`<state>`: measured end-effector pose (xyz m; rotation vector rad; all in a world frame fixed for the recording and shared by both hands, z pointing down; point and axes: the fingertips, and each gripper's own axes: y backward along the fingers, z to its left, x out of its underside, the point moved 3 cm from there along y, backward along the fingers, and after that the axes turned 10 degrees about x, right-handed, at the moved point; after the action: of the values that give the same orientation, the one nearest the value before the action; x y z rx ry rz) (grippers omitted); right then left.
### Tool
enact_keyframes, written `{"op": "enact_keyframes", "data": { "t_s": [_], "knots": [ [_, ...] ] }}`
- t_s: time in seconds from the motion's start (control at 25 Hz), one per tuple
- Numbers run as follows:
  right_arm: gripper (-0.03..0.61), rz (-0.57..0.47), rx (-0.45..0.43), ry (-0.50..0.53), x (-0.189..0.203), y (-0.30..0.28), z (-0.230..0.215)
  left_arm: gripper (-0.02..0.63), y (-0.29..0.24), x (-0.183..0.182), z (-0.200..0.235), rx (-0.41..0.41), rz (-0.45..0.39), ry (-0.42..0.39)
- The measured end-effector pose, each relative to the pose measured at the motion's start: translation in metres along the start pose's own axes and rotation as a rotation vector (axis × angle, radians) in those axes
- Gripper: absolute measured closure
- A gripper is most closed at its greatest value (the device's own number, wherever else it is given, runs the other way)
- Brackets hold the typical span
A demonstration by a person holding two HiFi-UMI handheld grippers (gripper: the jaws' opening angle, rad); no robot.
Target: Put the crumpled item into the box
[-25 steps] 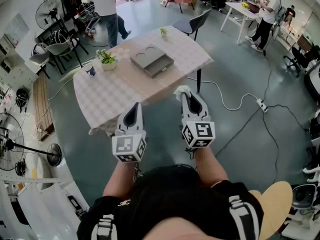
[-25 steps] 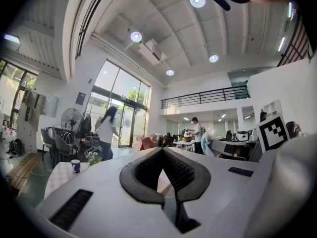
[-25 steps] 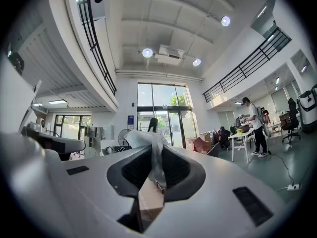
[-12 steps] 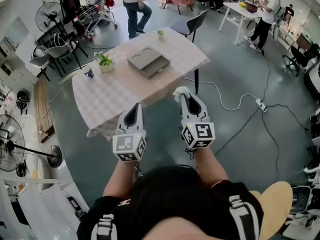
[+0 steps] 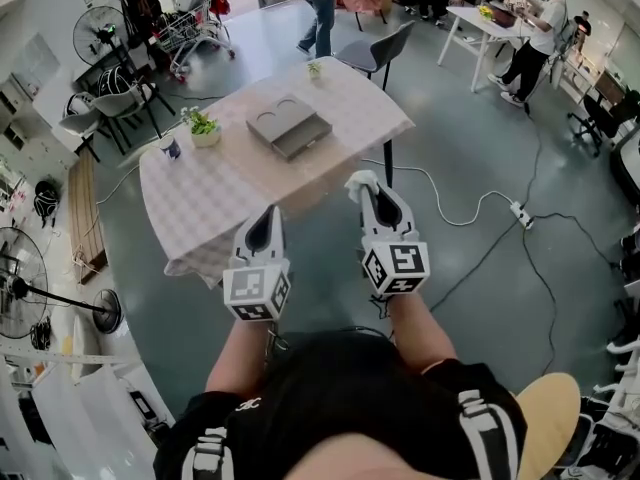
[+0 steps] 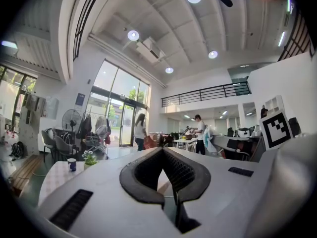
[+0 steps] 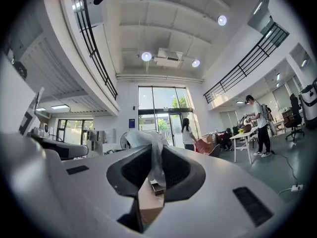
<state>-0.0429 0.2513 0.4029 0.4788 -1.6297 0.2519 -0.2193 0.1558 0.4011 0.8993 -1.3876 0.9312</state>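
Observation:
A grey flat box (image 5: 288, 128) lies on the table with the checked cloth (image 5: 200, 208), ahead of both grippers. My right gripper (image 5: 372, 190) is held level short of the table's near edge. It is shut on a white crumpled item (image 5: 362, 180) that sticks out past its tips. In the right gripper view the crumpled item (image 7: 148, 143) hangs pinched between the dark pads of the right gripper (image 7: 155, 151). My left gripper (image 5: 266, 220) is beside it, also short of the table. In the left gripper view the left gripper (image 6: 162, 150) has its tips together and holds nothing.
On the table stand a potted plant (image 5: 203, 126), a cup (image 5: 172, 148) and a small plant (image 5: 314, 68). A chair (image 5: 385, 48) is behind the table. A white cable (image 5: 470, 208) runs over the floor at the right. A person (image 5: 320, 8) walks at the back, and fans (image 5: 20, 293) stand at the left.
Both grippers have come a little closer to the table, which sits slightly further left in the head view. The person at the back has walked to the right. The grip is unchanged.

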Motion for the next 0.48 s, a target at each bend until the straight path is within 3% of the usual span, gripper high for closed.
{"op": "enact_keyframes", "data": {
  "t_s": [0.48],
  "knots": [
    [0.522,0.026,-0.030,0.012,0.019,-0.009,-0.025,0.611,-0.021,0.021,-0.016,-0.020,0.021,0.014]
  ]
}}
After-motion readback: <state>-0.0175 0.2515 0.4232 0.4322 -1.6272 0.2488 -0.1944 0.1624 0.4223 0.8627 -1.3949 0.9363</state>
